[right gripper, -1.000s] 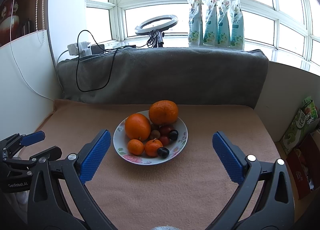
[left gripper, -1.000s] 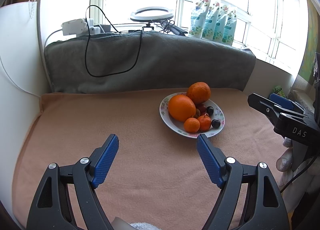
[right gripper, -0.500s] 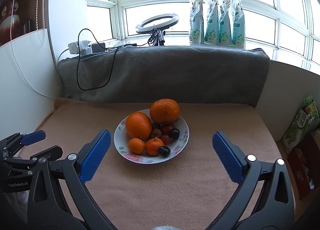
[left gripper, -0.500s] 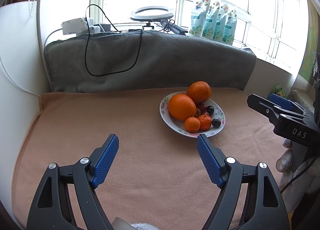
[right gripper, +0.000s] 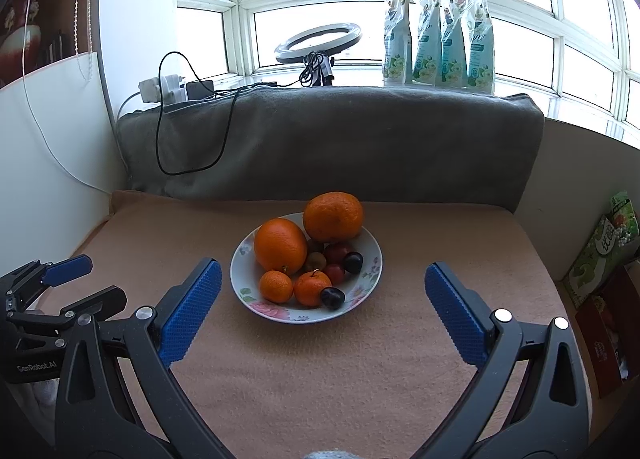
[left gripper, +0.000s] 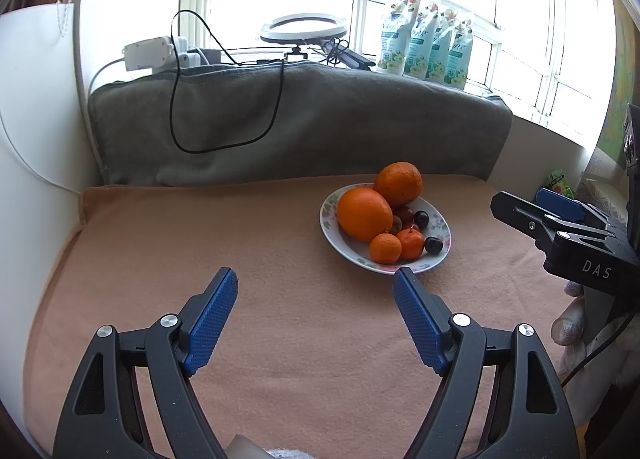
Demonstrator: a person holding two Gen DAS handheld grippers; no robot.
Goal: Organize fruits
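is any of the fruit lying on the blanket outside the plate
No, every fruit, including the two big oranges, sits inside the floral plate; the peach blanket around it holds none.

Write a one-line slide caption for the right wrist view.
Open right gripper faces a floral plate of oranges and small fruit on a peach blanket.

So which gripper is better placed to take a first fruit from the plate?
Probably the right gripper: it is open, empty, and the plate sits centred between its fingers. The left gripper is also open, but the plate lies off to its right.
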